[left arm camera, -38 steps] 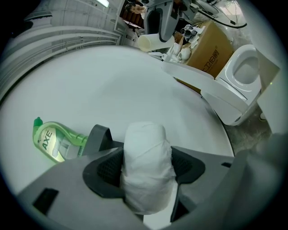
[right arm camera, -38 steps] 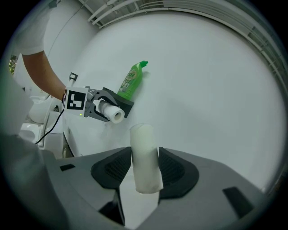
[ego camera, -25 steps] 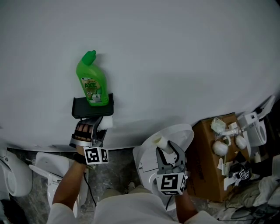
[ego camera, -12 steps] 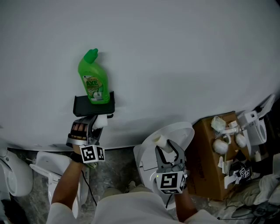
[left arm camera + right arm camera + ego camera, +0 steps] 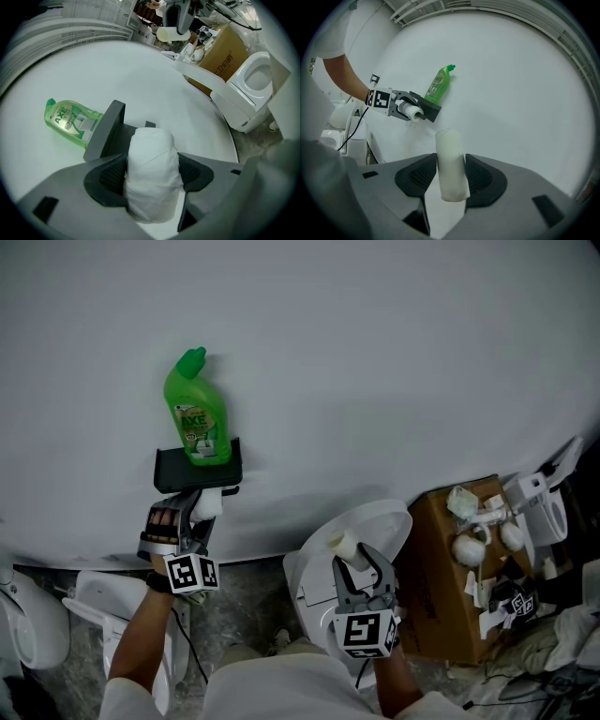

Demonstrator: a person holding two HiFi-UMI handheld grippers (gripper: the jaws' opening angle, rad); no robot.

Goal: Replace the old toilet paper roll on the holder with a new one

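**Head view:** Since a second ago my left gripper (image 5: 202,510) has slid a little to the left, so the plump toilet paper roll (image 5: 212,502) it carries now sits below the left half of the black holder (image 5: 195,472) rather than under its middle. My right gripper (image 5: 357,559) has stayed where it was, over the white toilet (image 5: 389,521). The plump roll is just beneath the holder's front edge, very close to it; I cannot tell whether they touch. A green plastic bottle (image 5: 197,413) with a bent neck stands on the holder's flat shelf, against the smooth pale wall (image 5: 375,362).

**Left gripper view:** My left jaws are clamped on the plump roll, with the ribbed dark pads pressing its two sides. The roll is soft, white and wrinkled, a fat cylinder standing up between the pads. The holder's matte slab rises right behind it, and the bottle lies beyond that.

**Right gripper view:** My right jaws are closed on a thin roll (image 5: 451,164), which is slim, cream-coloured, smooth and tube-shaped, with its top poking above the pads. It is well apart from the holder, which shows off to the left with my other gripper and the plump roll just beside it.
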